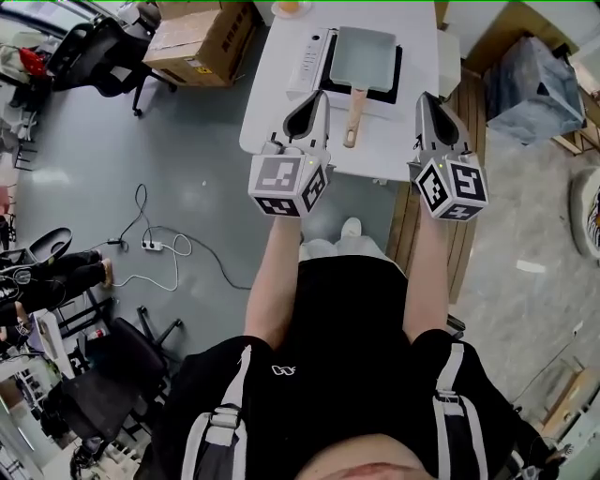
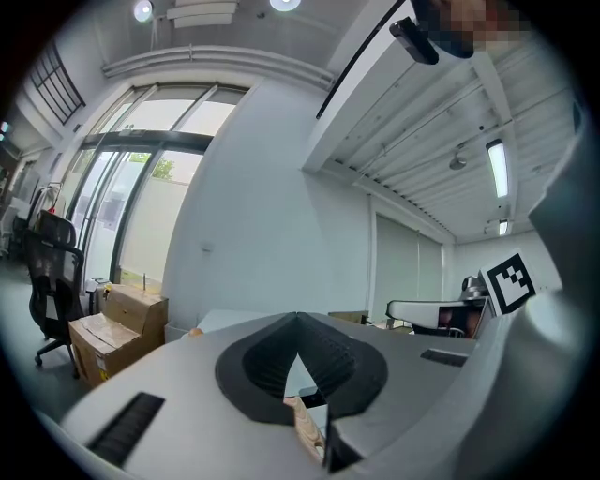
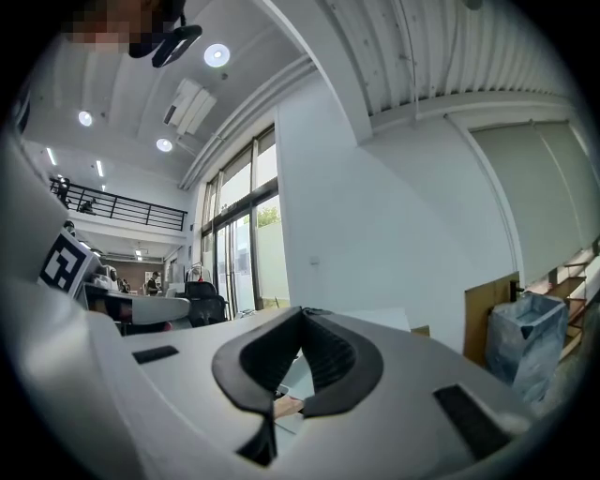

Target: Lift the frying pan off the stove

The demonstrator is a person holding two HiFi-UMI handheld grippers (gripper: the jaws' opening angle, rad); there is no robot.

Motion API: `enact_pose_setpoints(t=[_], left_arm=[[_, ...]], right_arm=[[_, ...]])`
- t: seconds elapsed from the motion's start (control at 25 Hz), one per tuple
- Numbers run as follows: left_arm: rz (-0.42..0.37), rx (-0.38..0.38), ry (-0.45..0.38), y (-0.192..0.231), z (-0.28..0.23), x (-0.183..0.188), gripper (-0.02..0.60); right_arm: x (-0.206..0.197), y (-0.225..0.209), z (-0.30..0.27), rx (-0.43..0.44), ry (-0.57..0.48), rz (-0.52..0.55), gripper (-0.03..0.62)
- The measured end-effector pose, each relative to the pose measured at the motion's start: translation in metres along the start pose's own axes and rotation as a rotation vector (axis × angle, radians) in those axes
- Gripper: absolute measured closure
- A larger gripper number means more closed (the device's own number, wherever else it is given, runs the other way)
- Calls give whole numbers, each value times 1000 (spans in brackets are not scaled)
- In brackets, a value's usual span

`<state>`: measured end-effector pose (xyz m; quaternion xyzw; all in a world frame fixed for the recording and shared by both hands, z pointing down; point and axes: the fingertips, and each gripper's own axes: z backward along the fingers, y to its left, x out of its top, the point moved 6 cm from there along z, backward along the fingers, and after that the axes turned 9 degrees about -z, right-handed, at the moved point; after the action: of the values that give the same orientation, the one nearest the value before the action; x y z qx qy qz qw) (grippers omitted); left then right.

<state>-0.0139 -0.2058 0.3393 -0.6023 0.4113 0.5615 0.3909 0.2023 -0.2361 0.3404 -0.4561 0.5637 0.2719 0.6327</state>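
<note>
The frying pan [image 1: 363,54] lies on the stove [image 1: 311,58], which stands on the table [image 1: 281,112].

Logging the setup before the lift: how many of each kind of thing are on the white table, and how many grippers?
Pan: 1
Stove: 1
Orange item, cut off by the picture's edge: 1
Grippers: 2, left gripper and right gripper, both shut and empty
Total: 5

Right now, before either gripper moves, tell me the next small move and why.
Probably open the left gripper: it and the right gripper are shut and empty, and the frying pan on the stove points its wooden handle at you, nearest the left one.
</note>
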Motion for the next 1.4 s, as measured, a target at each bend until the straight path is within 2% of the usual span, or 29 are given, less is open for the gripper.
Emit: enact_pose_setpoints(t=[0.28,0.64,1.0,1.4], left_arm=[[2,-12,53,12,-22,-19,581],[13,-94,66,27,-49,-20,581],[36,-147,104,37,-69,-39,581],[106,-179,116,49,-82,-57,581]], right_arm=[[-13,-3,-24,28,34,-4,595],[-16,-7,-47,4,36,-38,595],[-31,-4,-61,-4,68,-12,595],[-42,0,-68,22,115,13,594]])
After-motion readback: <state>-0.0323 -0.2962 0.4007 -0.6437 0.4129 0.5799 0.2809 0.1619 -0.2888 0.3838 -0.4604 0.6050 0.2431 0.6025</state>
